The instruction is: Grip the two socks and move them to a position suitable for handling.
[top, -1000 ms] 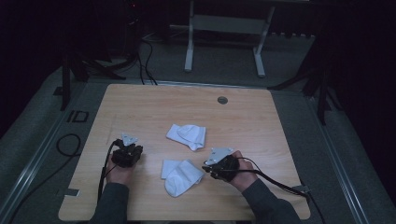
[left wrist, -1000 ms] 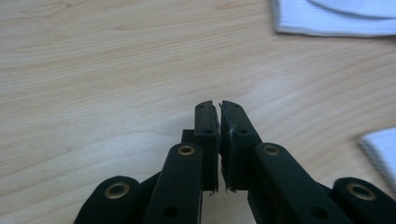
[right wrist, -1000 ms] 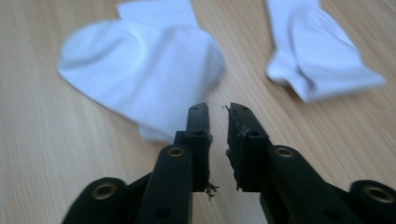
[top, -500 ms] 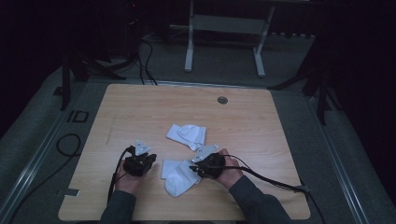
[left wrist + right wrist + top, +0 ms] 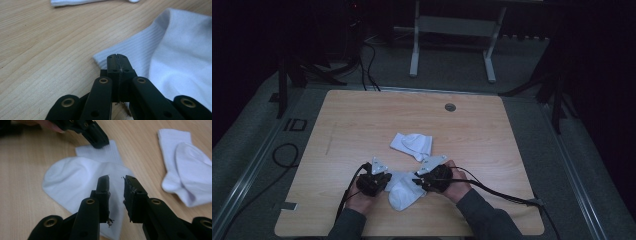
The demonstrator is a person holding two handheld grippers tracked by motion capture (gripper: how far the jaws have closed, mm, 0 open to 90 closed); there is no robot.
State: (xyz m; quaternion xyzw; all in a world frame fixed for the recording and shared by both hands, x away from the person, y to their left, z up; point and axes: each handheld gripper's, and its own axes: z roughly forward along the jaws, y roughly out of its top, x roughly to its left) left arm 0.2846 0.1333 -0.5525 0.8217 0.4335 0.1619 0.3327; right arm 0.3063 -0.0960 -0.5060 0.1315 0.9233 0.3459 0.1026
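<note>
1. Gripper in the left hand, the left gripper [image 5: 384, 179], is clenched: in the left gripper view its jaws meet with no gap at the ribbed cuff of the near sock [image 5: 160, 62]; whether any cloth is pinched between them cannot be told
2. The right gripper [image 5: 116, 185] has its jaws a little apart (they have just been opening) and hangs over the middle of the near sock [image 5: 80, 180] with nothing clamped between them; the sock lies behind the gap
3. The desk [image 5: 362, 120] is light wood and carries everything; both forearms come in from its near edge in the high view
4. The near sock [image 5: 403, 192] is white, lies flat at the front of the desk between the two grippers, its cuff toward the left gripper [image 5: 96, 138]
5. A second white sock [image 5: 412, 145] lies folded a little farther back, near the middle of the desk, apart from the near sock; the right gripper view shows it at the right [image 5: 185, 167]
6. A small round grommet [image 5: 450, 107] sits in the desk near its far edge
</note>
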